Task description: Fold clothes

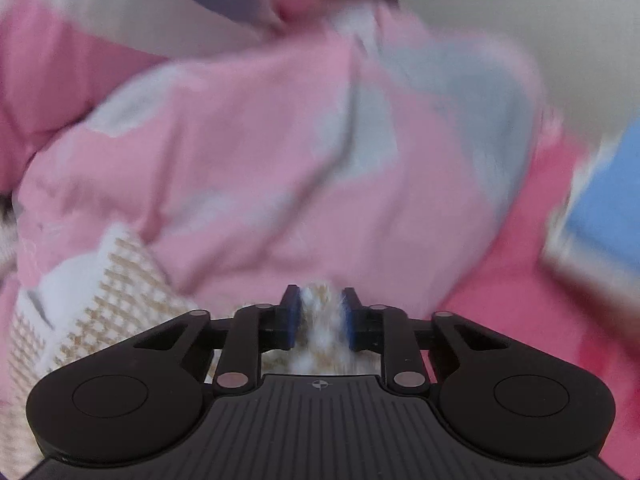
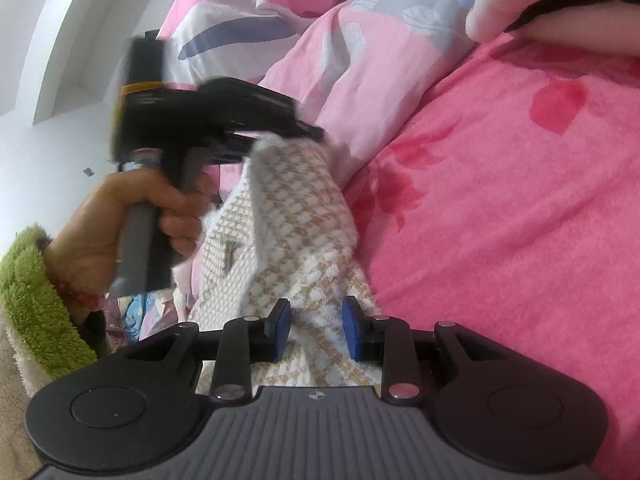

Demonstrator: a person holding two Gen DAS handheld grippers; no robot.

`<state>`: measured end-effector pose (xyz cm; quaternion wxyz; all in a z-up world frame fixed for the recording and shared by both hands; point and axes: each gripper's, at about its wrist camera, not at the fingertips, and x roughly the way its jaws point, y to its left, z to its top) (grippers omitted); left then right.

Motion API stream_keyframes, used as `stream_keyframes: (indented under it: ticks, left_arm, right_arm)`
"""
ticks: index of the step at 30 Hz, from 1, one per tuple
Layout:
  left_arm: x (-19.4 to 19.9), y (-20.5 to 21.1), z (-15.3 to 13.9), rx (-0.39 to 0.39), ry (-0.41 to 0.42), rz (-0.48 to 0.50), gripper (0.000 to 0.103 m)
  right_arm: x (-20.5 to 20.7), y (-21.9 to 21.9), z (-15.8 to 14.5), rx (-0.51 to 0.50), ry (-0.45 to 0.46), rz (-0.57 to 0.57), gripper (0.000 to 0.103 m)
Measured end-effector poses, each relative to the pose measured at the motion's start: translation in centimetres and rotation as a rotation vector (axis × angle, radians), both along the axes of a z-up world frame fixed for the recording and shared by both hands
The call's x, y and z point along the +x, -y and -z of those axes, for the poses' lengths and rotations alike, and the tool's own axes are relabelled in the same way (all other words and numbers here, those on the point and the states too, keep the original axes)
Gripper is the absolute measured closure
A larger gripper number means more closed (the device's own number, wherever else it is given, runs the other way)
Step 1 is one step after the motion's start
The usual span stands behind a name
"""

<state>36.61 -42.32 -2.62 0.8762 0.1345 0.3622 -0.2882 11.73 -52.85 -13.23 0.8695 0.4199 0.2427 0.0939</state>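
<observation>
- The left gripper (image 1: 320,316) has its two blue pads pressed on a fold of the checked cloth (image 1: 100,292). The cloth is white with small tan squares. It fills the narrow gap between the pads, so the gripper is pinching it.
- From the right wrist view, the left gripper (image 2: 280,136) is held up in the air by a hand (image 2: 120,216). A fuzzy green sleeve (image 2: 36,292) covers the wrist.
- The checked cloth (image 2: 288,216) hangs down from that gripper toward the right gripper (image 2: 316,330).
- The right gripper has its blue pads a bit wider apart. The cloth lies between them. I cannot tell if the pads press on it or just sit beside it.
- The cloth hangs over a bright pink blanket (image 2: 500,220) with darker flower shapes.
- Behind it lies a pink and grey quilt (image 2: 360,72), bunched up. In the left wrist view the quilt (image 1: 280,152) is very blurry and fills most of the picture.
- A blue thing (image 1: 608,200) sits at the right edge there. It is too blurry to name.
</observation>
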Motion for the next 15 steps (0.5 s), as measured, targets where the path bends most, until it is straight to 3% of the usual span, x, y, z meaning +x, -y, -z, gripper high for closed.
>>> stream_keyframes:
  ticks: [5, 11, 15]
  left_arm:
    - [1.4, -4.9, -1.2, -0.244, -0.041, -0.055, 0.093]
    - [1.0, -4.3, 0.4, -0.437, 0.031, 0.005, 0.103]
    - [1.9, -2.6, 1.8, -0.424, 0.037, -0.017, 0.103]
  right_arm:
    - [-0.1, 0.1, 0.2, -0.003, -0.019, 0.012, 0.083]
    - [-0.9, 0.2, 0.1, -0.011, -0.028, 0.026, 0.088]
    - [-1.0, 0.5, 0.5, 0.015, -0.025, 0.026, 0.089]
